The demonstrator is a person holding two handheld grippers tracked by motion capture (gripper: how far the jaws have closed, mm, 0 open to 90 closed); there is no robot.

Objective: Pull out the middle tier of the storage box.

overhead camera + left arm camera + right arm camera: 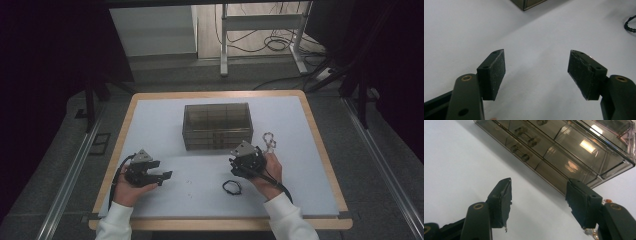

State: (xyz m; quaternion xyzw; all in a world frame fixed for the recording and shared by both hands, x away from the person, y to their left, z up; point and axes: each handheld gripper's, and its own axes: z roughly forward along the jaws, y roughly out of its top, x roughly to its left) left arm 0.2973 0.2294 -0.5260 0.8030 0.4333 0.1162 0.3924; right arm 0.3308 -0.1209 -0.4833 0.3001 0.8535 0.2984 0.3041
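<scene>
- Your left claw (167,175) sits low over the counter (160,125) at its near left side, pointing right across the white surface.
- In the left gripper view its pads (495,72) stand wide apart with nothing but bare counter between them.
- Your right claw (239,157) hovers just in front of the smoky clear box (217,126), near that box's right front corner.
- In the right gripper view its pads (504,200) also stand wide apart, empty, with the box's lower front edge just beyond the tips.
- The box rests in the middle of the counter, towards the far side; its lid is down, and 2 small latches (522,137) show along the front wall in the right gripper view.
- A black cord loop (232,187) lies on the counter just near-left of your right hand (267,172); its edge also shows at the right border of the left gripper view.
- A small silvery chain piece (269,141) lies on the counter just right of the box, close beside your right claw.
</scene>
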